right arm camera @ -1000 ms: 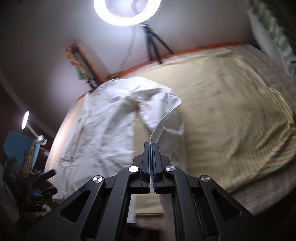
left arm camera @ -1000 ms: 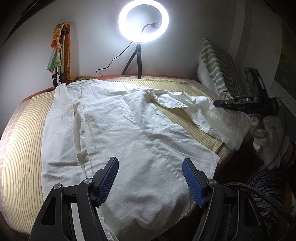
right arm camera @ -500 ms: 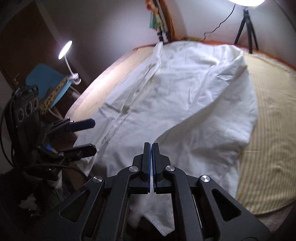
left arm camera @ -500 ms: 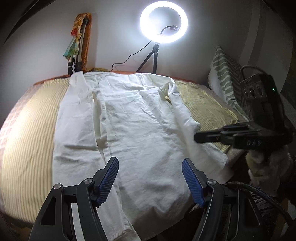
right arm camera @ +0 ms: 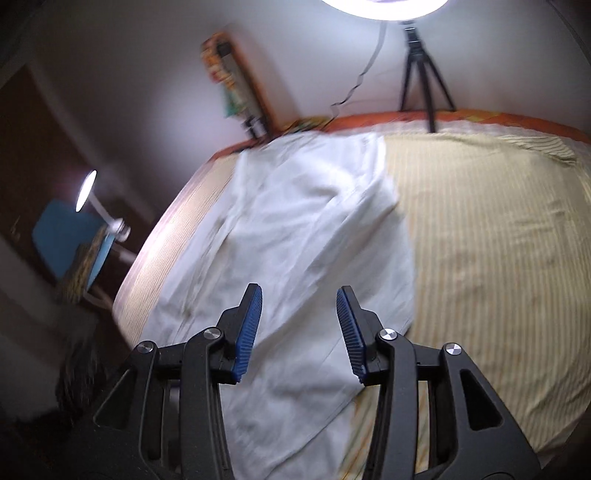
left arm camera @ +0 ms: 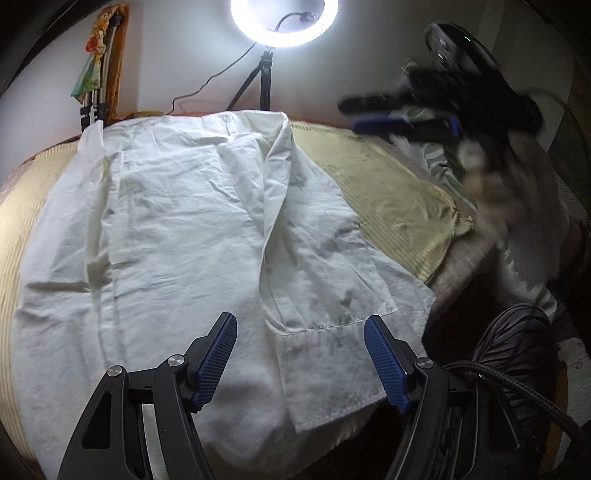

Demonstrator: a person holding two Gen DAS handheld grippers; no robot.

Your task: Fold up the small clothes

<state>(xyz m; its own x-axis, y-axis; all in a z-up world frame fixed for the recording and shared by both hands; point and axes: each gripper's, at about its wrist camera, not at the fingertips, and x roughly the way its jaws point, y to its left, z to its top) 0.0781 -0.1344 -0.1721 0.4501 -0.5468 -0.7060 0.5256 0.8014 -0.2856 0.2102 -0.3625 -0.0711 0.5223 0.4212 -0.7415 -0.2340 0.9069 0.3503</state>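
Observation:
A white shirt (left arm camera: 177,229) lies spread on a yellow striped bed sheet (left arm camera: 391,192), its right sleeve folded in over the body. My left gripper (left arm camera: 299,354) is open and empty, hovering above the shirt's near hem. My right gripper (right arm camera: 299,328) is open and empty above the shirt's (right arm camera: 303,236) folded right side. In the left wrist view the right gripper (left arm camera: 373,114) shows blurred, raised at the upper right, off the cloth.
A ring light on a tripod (left arm camera: 284,22) stands at the bed's far edge, with a cable. A striped pillow (left arm camera: 443,162) lies at the right. A desk lamp (right arm camera: 88,188) and a blue chair (right arm camera: 62,240) stand left of the bed.
My right gripper carried the right sleeve across onto the shirt body, opened and let it go, then lifted away to the right. My left gripper stayed open.

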